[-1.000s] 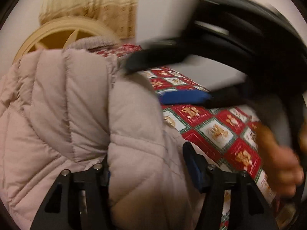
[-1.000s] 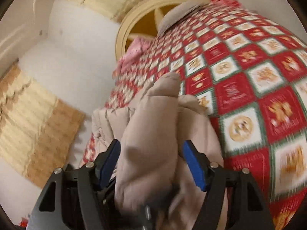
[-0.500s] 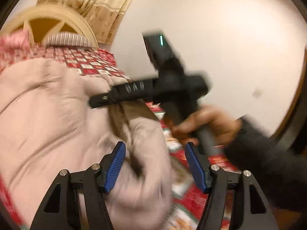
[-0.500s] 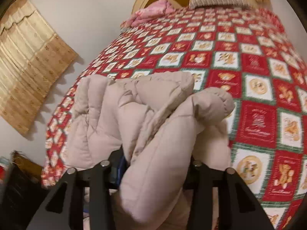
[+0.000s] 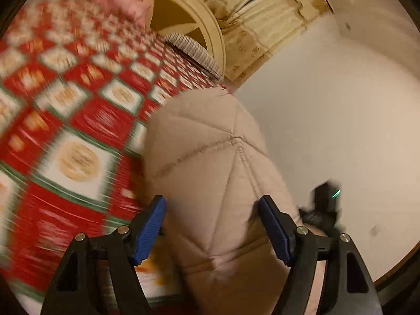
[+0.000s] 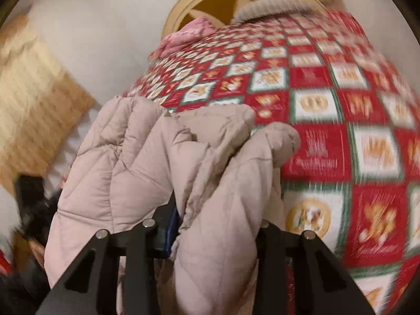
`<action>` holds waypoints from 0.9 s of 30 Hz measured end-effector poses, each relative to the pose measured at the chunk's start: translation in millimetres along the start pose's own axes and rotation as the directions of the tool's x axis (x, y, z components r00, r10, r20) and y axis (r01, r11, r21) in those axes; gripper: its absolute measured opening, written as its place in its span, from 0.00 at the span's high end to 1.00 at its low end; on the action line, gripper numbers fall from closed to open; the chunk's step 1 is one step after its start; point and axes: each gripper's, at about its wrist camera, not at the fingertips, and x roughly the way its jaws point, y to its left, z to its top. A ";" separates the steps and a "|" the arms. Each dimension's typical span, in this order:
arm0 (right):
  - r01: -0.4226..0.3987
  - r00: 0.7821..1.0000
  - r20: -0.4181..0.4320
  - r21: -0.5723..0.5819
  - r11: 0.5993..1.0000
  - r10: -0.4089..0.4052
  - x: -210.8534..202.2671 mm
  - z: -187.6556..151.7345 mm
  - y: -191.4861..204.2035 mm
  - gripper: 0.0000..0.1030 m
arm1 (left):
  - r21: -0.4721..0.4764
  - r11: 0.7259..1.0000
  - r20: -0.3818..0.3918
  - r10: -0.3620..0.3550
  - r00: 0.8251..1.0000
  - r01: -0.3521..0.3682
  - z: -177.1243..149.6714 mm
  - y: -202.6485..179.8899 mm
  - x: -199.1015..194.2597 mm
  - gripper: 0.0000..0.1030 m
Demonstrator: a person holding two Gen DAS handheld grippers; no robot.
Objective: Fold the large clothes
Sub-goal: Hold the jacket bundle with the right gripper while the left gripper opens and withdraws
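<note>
A beige quilted puffer jacket (image 5: pixel 210 162) lies bunched at the near edge of a bed with a red, white and green checked cover (image 5: pixel 78 120). My left gripper (image 5: pixel 212 225) is open, its blue pads on either side of a jacket fold without pinching it. In the right wrist view the jacket (image 6: pixel 147 162) is piled over my right gripper (image 6: pixel 218 225), which is shut on a thick fold of it; one blue pad (image 6: pixel 172 225) shows at the left, the other is hidden by fabric.
A round cream headboard (image 5: pixel 189 18) and a striped pillow (image 5: pixel 194 50) stand at the far end of the bed, with a pink cloth (image 6: pixel 189 34) beside them. Bamboo blinds (image 6: pixel 34 110) hang on the white wall. The other gripper's black body (image 5: pixel 323 207) shows at right.
My right gripper stays clamped on the jacket and has swung with it. My left gripper has moved along the jacket, still open. Both views are blurred by motion.
</note>
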 end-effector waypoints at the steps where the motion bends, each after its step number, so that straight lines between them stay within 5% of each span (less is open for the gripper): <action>1: -0.023 1.000 0.007 0.045 0.999 0.023 1.6 -3.2 -8.9 0.61 | -0.009 1.000 0.002 -0.007 1.000 0.007 -1.6 -5.1 3.9 0.25; 4: -0.158 0.987 0.079 0.261 0.952 0.142 6.0 -29.3 -42.9 0.61 | 0.057 0.998 -0.008 0.031 0.999 -0.030 12.2 -21.2 18.3 0.20; 6: -0.284 0.958 0.159 0.415 0.865 0.238 10.7 -58.3 -54.6 0.61 | 0.133 0.989 -0.027 0.070 0.997 -0.065 24.6 -28.3 29.8 0.20; 8: -0.319 0.946 0.202 0.463 0.827 0.252 9.1 -79.1 -47.6 0.61 | 0.246 0.964 -0.044 0.111 0.993 -0.097 33.7 -32.3 36.4 0.20; 12: -0.319 0.945 0.217 0.448 0.835 0.244 3.6 -108.2 -13.7 0.61 | 0.430 0.880 -0.021 0.231 0.973 -0.200 53.9 -37.7 33.7 0.20; 16: -0.328 0.942 0.193 0.350 0.877 0.276 8.4 -100.1 1.5 0.60 | 0.427 0.893 0.038 0.137 0.990 -0.140 72.5 -62.7 6.3 0.20; 19: -0.283 0.955 0.159 0.236 0.930 0.251 11.6 -79.8 18.1 0.60 | 0.492 0.860 0.023 0.145 0.989 -0.137 60.7 -81.1 22.2 0.20; 21: -0.262 0.962 0.123 0.153 0.953 0.245 18.8 -64.1 27.8 0.60 | 0.504 0.840 0.039 0.208 0.977 -0.199 43.6 -78.1 48.7 0.20; 23: -0.294 0.954 0.094 0.135 0.946 0.283 28.2 -53.1 26.1 0.60 | 0.439 0.873 -0.022 0.249 0.968 -0.215 25.7 -59.1 80.2 0.20; 27: -0.380 0.925 0.103 0.215 0.900 0.366 42.7 -41.9 -2.3 0.61 | 0.475 0.798 0.148 0.344 0.927 -0.372 0.9 -63.3 91.3 0.19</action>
